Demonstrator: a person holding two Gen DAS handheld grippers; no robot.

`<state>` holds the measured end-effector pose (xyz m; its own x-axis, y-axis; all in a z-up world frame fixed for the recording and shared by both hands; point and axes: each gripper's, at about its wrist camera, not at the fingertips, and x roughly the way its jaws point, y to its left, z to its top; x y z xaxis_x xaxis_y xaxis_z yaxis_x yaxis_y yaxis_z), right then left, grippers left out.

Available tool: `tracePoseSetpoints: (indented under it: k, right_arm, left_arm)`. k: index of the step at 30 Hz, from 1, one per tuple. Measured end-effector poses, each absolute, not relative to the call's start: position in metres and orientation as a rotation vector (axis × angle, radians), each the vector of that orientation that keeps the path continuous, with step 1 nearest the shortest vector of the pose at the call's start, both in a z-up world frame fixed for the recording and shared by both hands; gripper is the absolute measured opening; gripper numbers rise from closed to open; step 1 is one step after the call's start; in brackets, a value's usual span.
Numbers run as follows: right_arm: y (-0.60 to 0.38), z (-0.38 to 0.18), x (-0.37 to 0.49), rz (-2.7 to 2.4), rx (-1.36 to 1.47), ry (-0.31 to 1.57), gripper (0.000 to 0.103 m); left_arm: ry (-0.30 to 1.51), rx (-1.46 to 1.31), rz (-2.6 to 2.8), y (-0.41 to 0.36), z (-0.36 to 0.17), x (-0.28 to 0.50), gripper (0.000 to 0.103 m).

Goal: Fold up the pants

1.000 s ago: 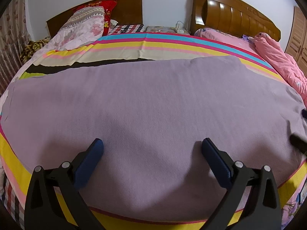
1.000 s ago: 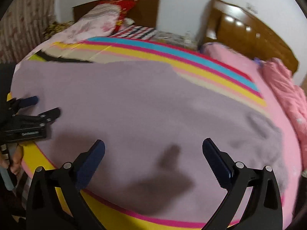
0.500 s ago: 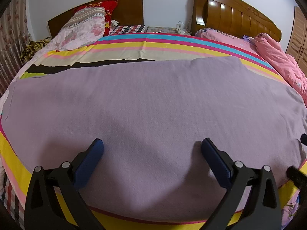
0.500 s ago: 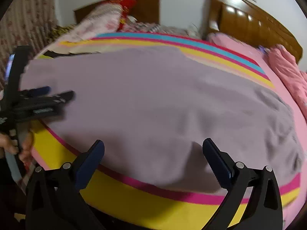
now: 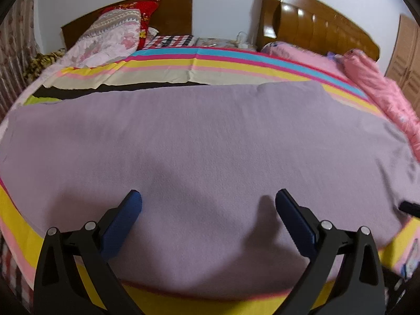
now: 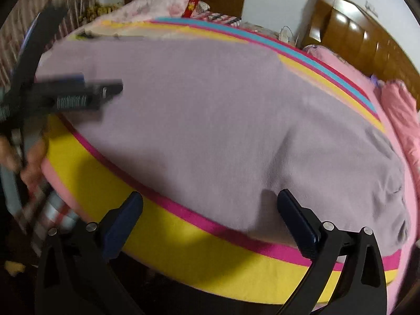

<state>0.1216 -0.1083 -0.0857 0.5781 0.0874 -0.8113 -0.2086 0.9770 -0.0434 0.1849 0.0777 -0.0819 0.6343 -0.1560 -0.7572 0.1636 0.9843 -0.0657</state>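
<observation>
Left wrist view shows us the pants (image 5: 210,141) spread flat across the striped sheet (image 5: 199,65) of the bed, a wide mauve cloth running from the left edge to the right, with its near edge lying just inside the near side of the bed. Our left gripper (image 5: 208,204) hovers over that near part, jaws spread wide and holding nothing. Our right gripper (image 6: 210,204) is likewise released and empty, poised at the near edge of the pants where the cloth meets the pink and yellow stripes. From the right wrist view the cloth bunches into soft wrinkles at the far right end, beside a pink quilt (image 6: 404,113); which end is the waist we cannot tell. We judge the cloth to be light, soft and limp, a fleecy knit that will sag and drape once lifted, and not slippery. We would pinch it at the near edge, one gripper toward each end, taking only the pants and not the sheet beneath.
</observation>
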Motion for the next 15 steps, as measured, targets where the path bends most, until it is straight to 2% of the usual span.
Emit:
tracePoseSetpoints:
  k: [4,6,12,15]
  right_arm:
    - [-0.099,-0.053,0.150,0.259,-0.080,0.834,0.098]
    - [-0.073,-0.050,0.182,0.309,-0.118,0.829,0.098]
    - [0.011,-0.082,0.267,0.367,-0.244,0.862,0.098]
    - [0.020,-0.100,0.281,0.326,-0.273,0.892,0.098]
  left_arm:
    - [0.724,-0.035,-0.076,0.134,-0.050,0.175,0.101]
    - [0.722,-0.069,0.009,0.169,-0.044,0.188,0.101]
    - [0.902,-0.123,0.267,0.276,-0.081,0.243,0.100]
    - [0.943,-0.312,0.170,0.305,-0.092,0.232,0.100]
